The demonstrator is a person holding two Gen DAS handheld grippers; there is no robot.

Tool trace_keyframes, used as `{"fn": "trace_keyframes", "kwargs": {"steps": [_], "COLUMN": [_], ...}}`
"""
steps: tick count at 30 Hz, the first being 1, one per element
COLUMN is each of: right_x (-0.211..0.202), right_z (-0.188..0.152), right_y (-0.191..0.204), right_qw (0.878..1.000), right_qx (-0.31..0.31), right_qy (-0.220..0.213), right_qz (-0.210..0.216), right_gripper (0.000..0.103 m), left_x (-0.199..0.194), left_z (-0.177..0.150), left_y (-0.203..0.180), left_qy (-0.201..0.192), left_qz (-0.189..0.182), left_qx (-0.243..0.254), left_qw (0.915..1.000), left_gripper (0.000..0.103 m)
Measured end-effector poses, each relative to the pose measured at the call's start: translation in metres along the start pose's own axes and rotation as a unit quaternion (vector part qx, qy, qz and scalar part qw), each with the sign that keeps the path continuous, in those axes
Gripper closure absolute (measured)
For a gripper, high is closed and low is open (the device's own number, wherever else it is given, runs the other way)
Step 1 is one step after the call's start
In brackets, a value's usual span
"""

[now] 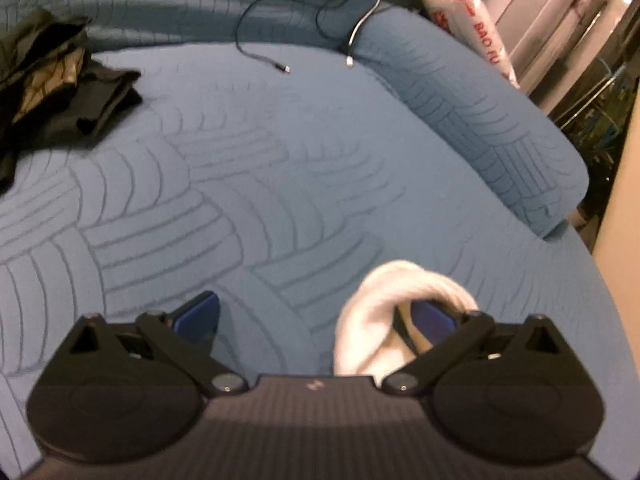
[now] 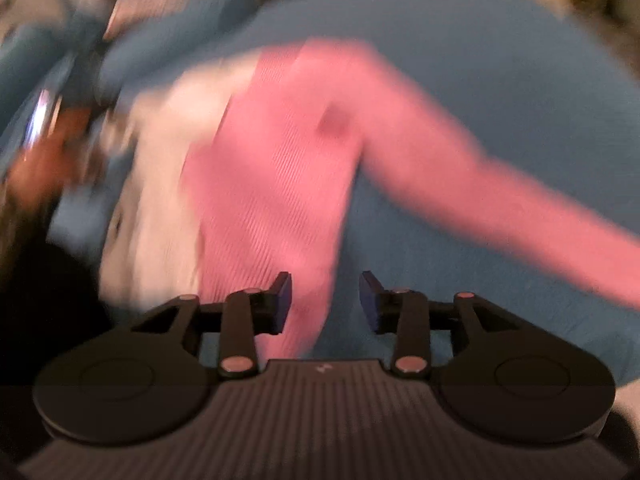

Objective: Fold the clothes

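Observation:
In the left wrist view my left gripper [image 1: 320, 316] is open wide over the blue quilted sofa seat [image 1: 248, 168]. A piece of white cloth [image 1: 384, 312] is draped over its right finger, not clamped. In the blurred right wrist view my right gripper [image 2: 325, 300] is open. A pink ribbed long-sleeved garment [image 2: 280, 168] lies on the blue seat ahead, its lower edge reaching between the fingers, one sleeve [image 2: 500, 200] stretching to the right. A white garment [image 2: 168, 184] lies beside it on the left.
Dark clothes [image 1: 52, 88] are piled at the seat's back left. Two cable ends [image 1: 286, 68] lie at the back. A white bag with red print [image 1: 468, 20] sits behind the right armrest [image 1: 500, 128]. A blurred orange and dark thing [image 2: 44, 152] shows at left in the right wrist view.

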State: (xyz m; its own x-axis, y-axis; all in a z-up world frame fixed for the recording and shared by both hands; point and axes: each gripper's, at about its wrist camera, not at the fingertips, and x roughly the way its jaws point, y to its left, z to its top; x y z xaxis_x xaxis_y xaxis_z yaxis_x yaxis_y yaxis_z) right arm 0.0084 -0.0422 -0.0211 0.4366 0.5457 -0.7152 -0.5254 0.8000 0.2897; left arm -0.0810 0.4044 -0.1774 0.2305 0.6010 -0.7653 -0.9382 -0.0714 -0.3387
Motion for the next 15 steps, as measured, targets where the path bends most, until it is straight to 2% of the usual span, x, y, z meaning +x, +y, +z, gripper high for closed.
{"fn": "trace_keyframes", "kwargs": {"steps": [2, 4, 11, 13, 15], "right_x": [0.004, 0.012, 0.075, 0.103, 0.134], "right_z": [0.016, 0.030, 0.060, 0.072, 0.085], "right_y": [-0.005, -0.009, -0.001, 0.003, 0.013], "right_qw": [0.999, 0.998, 0.997, 0.998, 0.999], "right_qx": [0.002, 0.000, -0.023, -0.013, -0.034], "right_qy": [-0.030, -0.047, -0.058, -0.050, -0.033], "right_qz": [-0.021, -0.037, -0.035, -0.022, -0.015], "right_gripper": [0.040, 0.040, 0.040, 0.040, 0.040], "left_x": [0.000, 0.001, -0.002, -0.001, 0.001], "left_z": [-0.001, -0.005, 0.002, -0.001, -0.004], "left_y": [0.000, 0.000, -0.003, -0.006, -0.011], "left_qy": [0.000, -0.003, -0.010, -0.012, -0.017], "left_qz": [0.003, 0.006, 0.001, 0.009, 0.018], "left_qx": [0.001, 0.014, 0.029, 0.037, 0.049], "left_qw": [1.0000, 0.9999, 0.9995, 0.9992, 0.9985], "left_gripper": [0.000, 0.000, 0.000, 0.000, 0.000]}}
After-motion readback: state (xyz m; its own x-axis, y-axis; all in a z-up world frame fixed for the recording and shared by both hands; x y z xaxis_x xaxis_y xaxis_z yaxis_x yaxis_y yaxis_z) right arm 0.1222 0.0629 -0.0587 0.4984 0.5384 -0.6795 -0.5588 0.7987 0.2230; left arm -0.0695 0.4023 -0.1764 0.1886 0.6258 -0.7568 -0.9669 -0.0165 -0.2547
